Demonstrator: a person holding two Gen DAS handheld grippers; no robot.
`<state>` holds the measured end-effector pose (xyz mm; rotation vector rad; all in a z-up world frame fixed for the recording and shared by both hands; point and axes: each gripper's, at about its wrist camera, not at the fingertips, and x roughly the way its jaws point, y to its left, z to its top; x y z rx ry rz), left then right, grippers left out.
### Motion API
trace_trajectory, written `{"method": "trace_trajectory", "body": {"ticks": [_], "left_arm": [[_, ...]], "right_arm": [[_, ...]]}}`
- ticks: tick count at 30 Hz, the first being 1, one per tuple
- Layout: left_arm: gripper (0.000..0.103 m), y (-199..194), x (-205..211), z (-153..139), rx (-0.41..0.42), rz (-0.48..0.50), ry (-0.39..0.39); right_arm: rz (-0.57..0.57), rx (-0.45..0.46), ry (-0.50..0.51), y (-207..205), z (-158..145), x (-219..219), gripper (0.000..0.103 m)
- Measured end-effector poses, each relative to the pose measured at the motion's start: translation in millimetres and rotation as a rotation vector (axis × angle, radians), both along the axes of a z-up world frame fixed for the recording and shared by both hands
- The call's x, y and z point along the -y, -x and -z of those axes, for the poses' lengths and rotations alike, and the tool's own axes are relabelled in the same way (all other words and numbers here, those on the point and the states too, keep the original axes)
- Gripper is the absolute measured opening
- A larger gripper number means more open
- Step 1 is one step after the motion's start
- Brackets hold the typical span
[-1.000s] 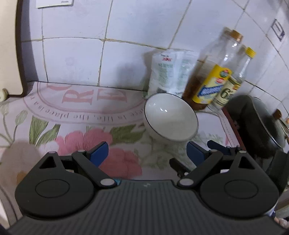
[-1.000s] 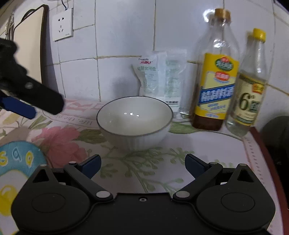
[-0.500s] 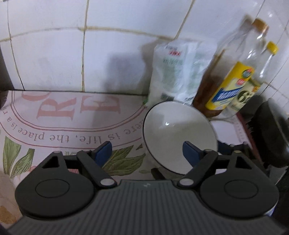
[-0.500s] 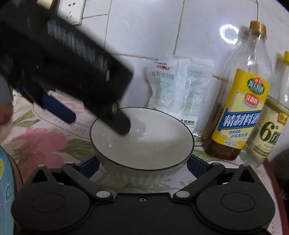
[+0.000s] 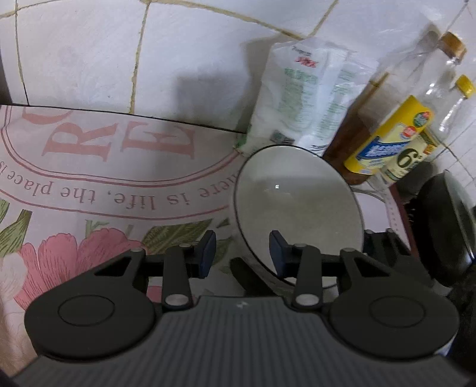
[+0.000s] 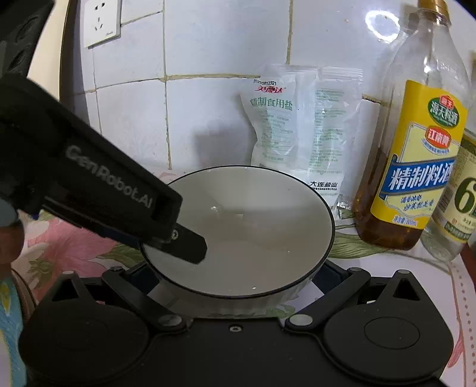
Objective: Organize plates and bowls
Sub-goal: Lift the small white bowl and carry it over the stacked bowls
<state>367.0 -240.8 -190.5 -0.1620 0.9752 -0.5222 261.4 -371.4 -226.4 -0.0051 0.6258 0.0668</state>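
A white bowl (image 5: 297, 208) with a dark rim stands on the flowered cloth near the tiled wall. My left gripper (image 5: 242, 253) reaches over the bowl's left rim, and its jaws are closing. One blue pad (image 5: 276, 253) is inside the bowl and the other is outside. A gap still shows between the pads and the rim. In the right wrist view one left finger (image 6: 187, 244) dips into the bowl (image 6: 253, 226). My right gripper (image 6: 235, 277) is open, low behind the bowl, with a finger on each side of its body.
Two salt bags (image 6: 297, 125) lean on the wall right behind the bowl. Two bottles (image 6: 416, 166) stand to its right, with a dark lidded pot (image 5: 443, 226) beyond them. The flowered cloth (image 5: 104, 166) stretches to the left. A wall socket (image 6: 101, 20) is up left.
My left gripper came down onto the bowl's left rim and its jaws narrowed sharply. My right gripper slid forward until the bowl sat between its fingers.
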Motion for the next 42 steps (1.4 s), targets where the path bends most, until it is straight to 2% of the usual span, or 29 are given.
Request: {"method": "trace_trajectory", "body": {"ticks": [1, 2, 3, 20, 24, 32, 37, 40, 42], "left_arm": [[0.033, 1.6, 1.6, -1.1, 0.007, 0.003, -0.005], [0.026, 2.9, 3.3, -1.9, 0.012, 0.007, -0.013], [0.024, 3.6, 4.8, -2.6, 0.013, 0.010, -0.018], [0.022, 37.1, 3.5, -18.0, 0.084, 0.027, -0.115], [0.022, 54.5, -1.8, -33.8, 0.116, 0.036, -0.127], [0.022, 94.7, -28.2, -83.4, 0.188, 0.063, -0.060], [0.022, 125.1, -43.8, -115.8, 0.230, 0.084, -0.102], [0.022, 139.1, -54.8, -134.3, 0.200, 0.059, -0.144], [0.022, 147.8, -68.0, -144.8, 0.193, 0.049, -0.129]], "right_arm": [[0.003, 0.000, -0.006, 0.0, 0.2, 0.6, 0.103], [0.004, 0.002, -0.008, -0.5, 0.4, 1.5, 0.103], [0.003, 0.006, -0.007, 0.8, 0.0, 0.4, 0.103], [0.005, 0.028, -0.014, 30.5, -12.6, -16.6, 0.103], [0.009, 0.043, -0.014, 44.4, -24.9, -22.9, 0.103], [0.054, 0.158, 0.002, 90.6, -67.5, -43.9, 0.103], [0.044, 0.207, 0.038, 118.1, -97.0, -66.3, 0.103], [0.012, 0.210, 0.050, 130.9, -112.3, -81.2, 0.103], [0.004, 0.217, 0.041, 136.4, -120.4, -89.4, 0.103]]}}
